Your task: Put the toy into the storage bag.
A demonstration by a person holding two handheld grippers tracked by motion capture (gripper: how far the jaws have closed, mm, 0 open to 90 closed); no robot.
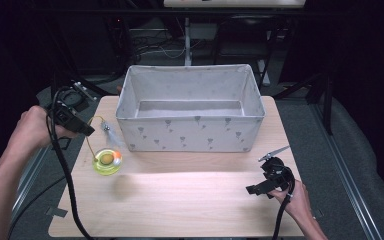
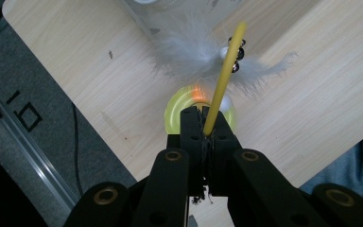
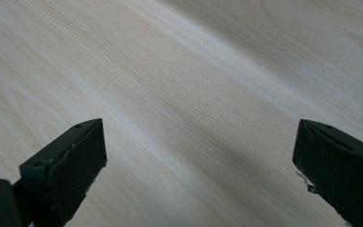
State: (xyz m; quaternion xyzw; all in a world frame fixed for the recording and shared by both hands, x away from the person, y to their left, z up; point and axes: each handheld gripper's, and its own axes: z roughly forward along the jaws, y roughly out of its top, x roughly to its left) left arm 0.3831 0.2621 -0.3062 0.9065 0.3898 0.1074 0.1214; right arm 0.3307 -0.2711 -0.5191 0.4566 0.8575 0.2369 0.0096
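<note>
A cat toy hangs left of the box: a thin yellow wand (image 2: 223, 80) with grey-white feathers (image 2: 196, 54) and small bells, joined to a yellow-green ring base (image 1: 107, 161) holding an orange ball. My left gripper (image 2: 203, 116) is shut on the yellow wand, above the ring base (image 2: 175, 111). In the high view the left gripper (image 1: 87, 129) is held up over the table's left edge, with the feathers (image 1: 108, 129) just to its right. My right gripper (image 1: 257, 189) stands open low over bare wood near the front right; its jaws are wide apart with nothing between them.
A grey fabric box (image 1: 190, 132) with a small printed pattern stands open-topped at the back middle of the wooden table (image 1: 180, 200). A small metal clip-like piece (image 1: 274, 153) lies right of the box's front corner. Dark floor and cables surround the table.
</note>
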